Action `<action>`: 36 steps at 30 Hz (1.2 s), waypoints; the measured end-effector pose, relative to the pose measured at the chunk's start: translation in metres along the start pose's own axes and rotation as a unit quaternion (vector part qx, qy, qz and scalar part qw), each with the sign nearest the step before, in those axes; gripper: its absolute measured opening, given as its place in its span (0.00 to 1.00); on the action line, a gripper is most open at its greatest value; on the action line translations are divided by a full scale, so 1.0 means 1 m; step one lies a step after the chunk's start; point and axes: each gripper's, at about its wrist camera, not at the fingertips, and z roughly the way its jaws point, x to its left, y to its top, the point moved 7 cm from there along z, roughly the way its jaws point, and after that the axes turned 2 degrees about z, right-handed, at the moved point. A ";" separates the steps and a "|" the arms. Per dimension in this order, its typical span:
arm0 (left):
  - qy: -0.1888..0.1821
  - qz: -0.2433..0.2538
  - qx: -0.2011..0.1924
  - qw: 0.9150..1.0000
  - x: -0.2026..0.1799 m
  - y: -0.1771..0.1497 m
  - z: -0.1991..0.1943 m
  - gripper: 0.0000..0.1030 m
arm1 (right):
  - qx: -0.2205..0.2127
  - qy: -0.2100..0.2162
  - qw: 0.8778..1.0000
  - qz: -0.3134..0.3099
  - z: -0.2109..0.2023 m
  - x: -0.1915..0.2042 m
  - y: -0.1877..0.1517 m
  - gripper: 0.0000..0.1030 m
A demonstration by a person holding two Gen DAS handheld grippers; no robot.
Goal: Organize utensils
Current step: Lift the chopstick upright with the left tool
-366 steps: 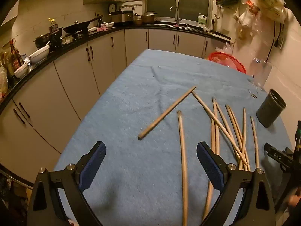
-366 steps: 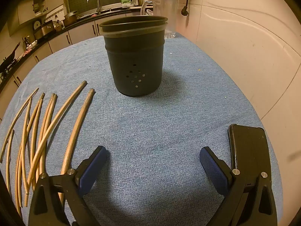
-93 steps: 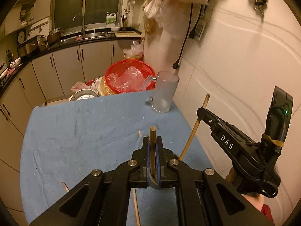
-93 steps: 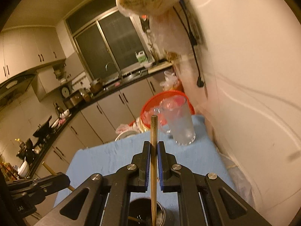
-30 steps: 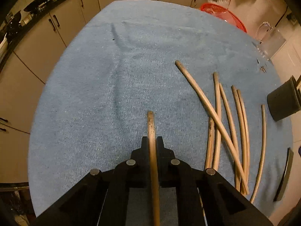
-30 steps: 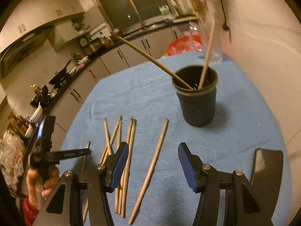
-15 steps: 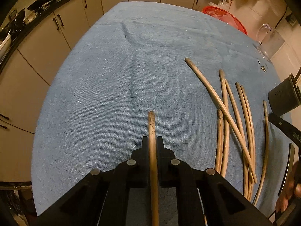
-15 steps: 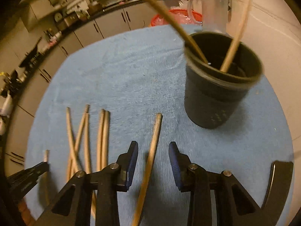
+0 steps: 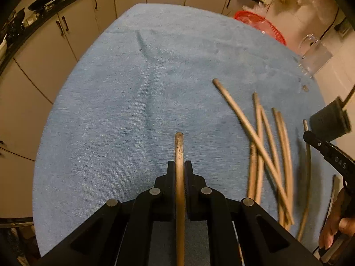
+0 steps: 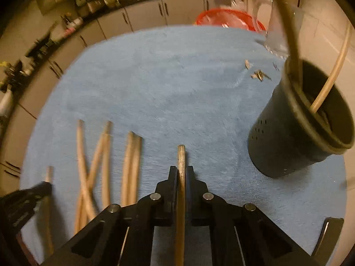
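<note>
My left gripper (image 9: 179,166) is shut on a wooden chopstick (image 9: 178,148) whose tip sticks out over the blue cloth. My right gripper (image 10: 181,170) is shut on another chopstick (image 10: 181,157), left of the black utensil holder (image 10: 288,141), which holds two chopsticks (image 10: 328,84). Several loose chopsticks (image 9: 264,137) lie on the cloth right of my left gripper; they also show in the right wrist view (image 10: 131,161). The right gripper (image 9: 328,155) and the holder (image 9: 328,122) show at the left view's right edge.
The table is covered by a blue cloth (image 9: 133,93). A glass mug (image 9: 315,57) and a red basket (image 9: 259,22) stand at the far right. A dark phone (image 10: 328,235) lies near the right front edge. Kitchen cabinets (image 9: 66,33) surround the table.
My right gripper has shut on the chopstick that lay between its jaws and has swung left, so the holder now sits further right. My left gripper still holds its chopstick.
</note>
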 end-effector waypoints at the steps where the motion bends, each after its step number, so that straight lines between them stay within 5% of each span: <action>1: -0.004 0.001 -0.008 1.000 0.001 0.001 -0.004 0.07 | -0.012 0.011 1.000 0.002 -0.010 0.002 0.001 0.07; 11: -0.032 0.020 -0.113 0.993 -0.010 0.010 -0.097 0.07 | -0.133 0.106 0.985 0.000 -0.109 0.023 0.003 0.07; 20: -0.039 0.039 -0.189 0.980 -0.026 0.010 -0.162 0.07 | -0.237 0.105 0.965 -0.022 -0.177 0.038 -0.009 0.07; 36: -0.039 0.048 -0.213 0.975 -0.034 0.013 -0.178 0.07 | -0.269 0.107 0.957 -0.013 -0.203 0.025 -0.011 0.07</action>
